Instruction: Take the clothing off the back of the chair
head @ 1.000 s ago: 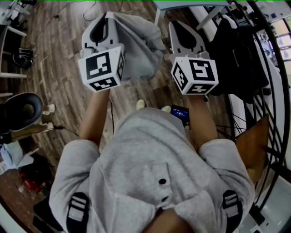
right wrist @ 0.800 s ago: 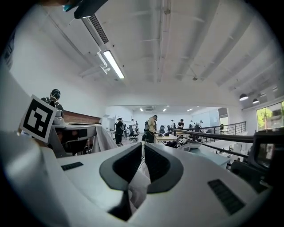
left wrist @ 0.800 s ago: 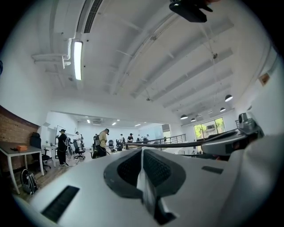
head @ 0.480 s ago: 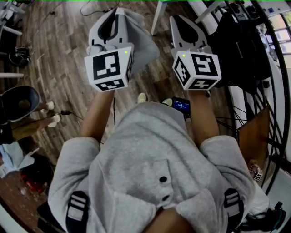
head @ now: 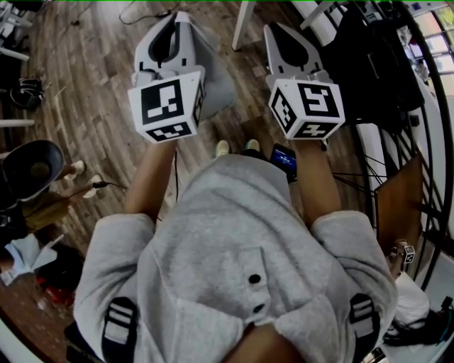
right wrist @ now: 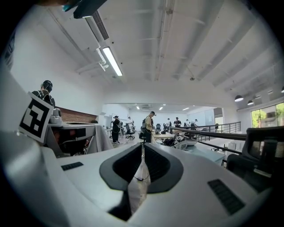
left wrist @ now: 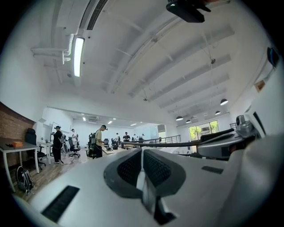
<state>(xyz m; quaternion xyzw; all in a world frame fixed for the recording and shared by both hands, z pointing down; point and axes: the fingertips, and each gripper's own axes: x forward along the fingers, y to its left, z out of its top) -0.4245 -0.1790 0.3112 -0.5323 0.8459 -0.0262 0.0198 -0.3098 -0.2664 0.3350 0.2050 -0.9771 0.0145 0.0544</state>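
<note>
In the head view a light grey garment [head: 215, 74] hangs below my left gripper [head: 181, 18] over the wooden floor. A pale fold of it [left wrist: 141, 178] sits pinched between the left gripper's [left wrist: 142, 153] shut jaws in the left gripper view. My right gripper [head: 275, 30] is held level beside the left one, a hand's width to its right. In the right gripper view a thin strip of pale cloth [right wrist: 139, 184] is clamped between the shut jaws of that gripper [right wrist: 143, 148]. A black office chair [head: 369, 78] stands to the right of the right gripper; I see no clothing on it.
White table legs [head: 245, 21] stand ahead, beyond the grippers. A black railing [head: 425, 142] curves down the right side. A dark round seat [head: 32, 170] is on the floor at left. Far across the open office, people [left wrist: 100, 139] stand among desks.
The grey garment looks narrower and hangs closer under the left gripper; it no longer spreads toward the right gripper. Both grippers stay shut and have shifted a little together.
</note>
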